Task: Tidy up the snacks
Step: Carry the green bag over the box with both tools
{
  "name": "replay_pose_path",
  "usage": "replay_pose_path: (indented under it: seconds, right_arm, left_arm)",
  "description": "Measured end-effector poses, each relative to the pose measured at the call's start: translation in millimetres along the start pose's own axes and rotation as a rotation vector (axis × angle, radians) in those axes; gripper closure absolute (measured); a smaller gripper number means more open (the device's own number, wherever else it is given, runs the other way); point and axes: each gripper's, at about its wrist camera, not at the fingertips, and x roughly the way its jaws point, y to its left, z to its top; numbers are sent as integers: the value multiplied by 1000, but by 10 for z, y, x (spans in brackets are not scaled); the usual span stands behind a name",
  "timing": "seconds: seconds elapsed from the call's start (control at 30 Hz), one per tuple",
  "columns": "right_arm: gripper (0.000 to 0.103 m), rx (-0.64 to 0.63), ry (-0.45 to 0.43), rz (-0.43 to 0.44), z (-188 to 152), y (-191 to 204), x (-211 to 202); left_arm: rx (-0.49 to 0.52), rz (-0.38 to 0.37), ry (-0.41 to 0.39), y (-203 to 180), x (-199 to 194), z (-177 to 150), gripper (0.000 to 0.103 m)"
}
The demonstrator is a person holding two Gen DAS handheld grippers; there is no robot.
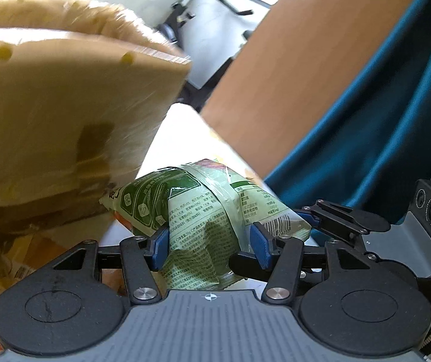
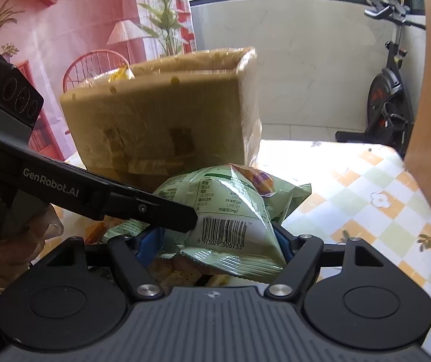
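Nearest, L gripper [image 1: 209, 246]: blue pads [image 1: 162, 249] pinch a green snack bag [image 1: 203, 211] from both sides; the foil is creased and squeezed between them, so the grip is firm. The bag sits above the table, raised off the cloth, printed back panel facing the L camera.

R gripper [image 2: 218, 241] holds the same bag [image 2: 230, 211] at its barcode end. Its jaws stand wider than the L pair. One blue pad shows on the left side, the other is mostly hidden behind the foil; the bag fills the gap, pads appear to bear on it. The L gripper's black finger [image 2: 155, 211] crosses in front of the R jaws and touches the bag just beside the barcode.

A hand [image 2: 1, 238] in a clear glove grips the L tool's handle, low at the edge of the R view.

Under the bag: more snack packs [image 2: 173, 271], orange and yellow, partly hidden, type unclear.

Just behind the bag: a tan box [image 2: 161, 114], open top, round holes near the rim, tape patches on the side wall. Blurred in both views.

Table [image 2: 366, 199]: checked cloth, yellow, green, white, flower print.

Far: white wall, exercise bike [image 2: 390, 96], pink printed backdrop [image 2: 64, 30]. In the L view, a bare arm [image 1: 306, 75] and teal cloth [image 1: 381, 135] fill the upper side.
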Motion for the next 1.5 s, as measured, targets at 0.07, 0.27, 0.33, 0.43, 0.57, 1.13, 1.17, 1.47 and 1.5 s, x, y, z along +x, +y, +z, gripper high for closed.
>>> replay_pose_path:
  seconds: [0.07, 0.27, 0.33, 0.43, 0.57, 1.13, 1.17, 1.47, 1.5]
  right_arm:
    - [27, -9, -20, -16, 32, 28, -120]
    - [27, -18, -111, -50, 200, 143, -460]
    - [27, -28, -141, -59, 281, 195, -544]
    - [27, -45, -184, -65, 415, 285, -630]
    - [27, -68, -223, -58, 614, 364, -678]
    - [27, -188, -298, 11, 1328, 765, -367]
    - [27, -192, -296, 17, 1385, 767, -286]
    - [27, -140, -259, 94, 1802, 619, 567]
    - [27, -121, -251, 102, 1837, 593, 672]
  left_arm:
    - [20, -18, -19, -79, -77, 44, 46]
    - [84, -48, -102, -304, -354, 228, 46]
    - [104, -43, -128, -365, -436, 280, 46]
    - [126, -37, -169, -438, -550, 359, 46]
    - [127, -35, -205, -434, -737, 439, 46]
    - [88, 38, -322, -123, -1447, 696, 46]
    - [79, 47, -315, -71, -1453, 735, 46]
    - [0, 146, -271, 376, -1368, 1165, 46]
    - [0, 157, -264, 406, -1343, 1199, 46]
